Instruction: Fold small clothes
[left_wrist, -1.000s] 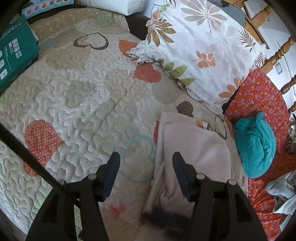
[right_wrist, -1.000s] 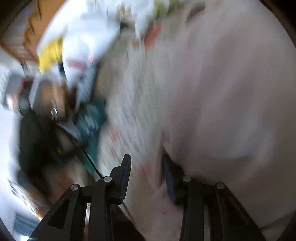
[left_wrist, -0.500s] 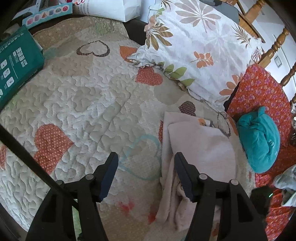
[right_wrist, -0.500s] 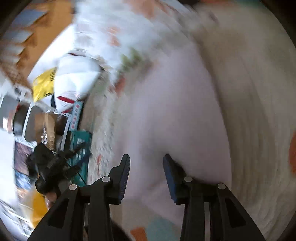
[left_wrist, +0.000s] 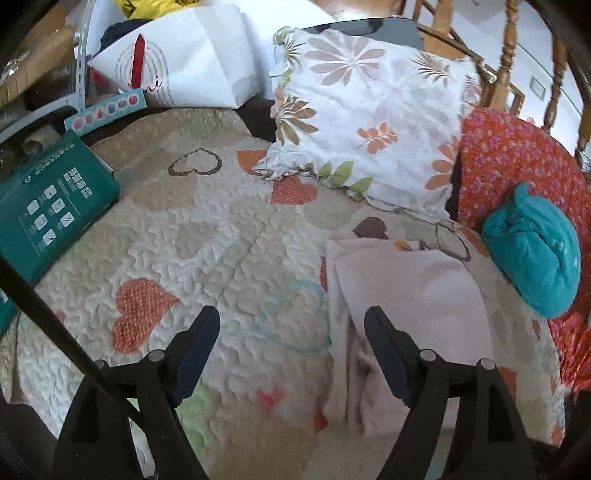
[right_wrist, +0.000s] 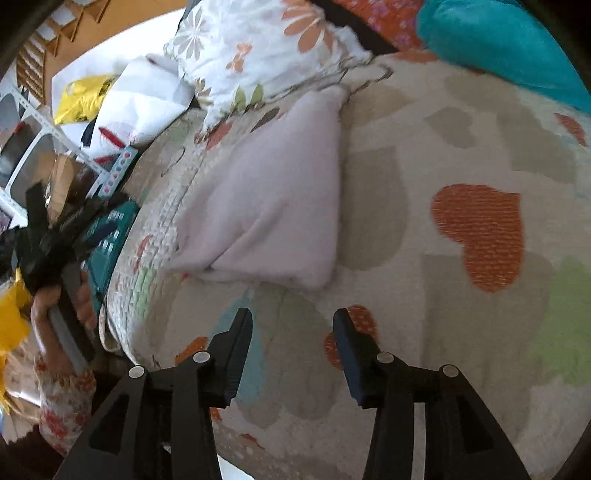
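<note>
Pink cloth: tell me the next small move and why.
Probably leave the pink cloth and take the right gripper toward the teal garment, which lies bunched and unfolded. The cloth already lies folded flat on the quilt. Both grippers are open with nothing between their fingers, having just opened wider; the left gripper hangs beside the cloth's edge.

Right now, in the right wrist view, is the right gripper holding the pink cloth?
No, the right gripper is open over the quilt, clear of the pink cloth.

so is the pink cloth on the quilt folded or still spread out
Folded. The pink cloth lies as a compact stacked rectangle on the quilt, layered edges showing at its near end, and neither gripper touches it.
</note>
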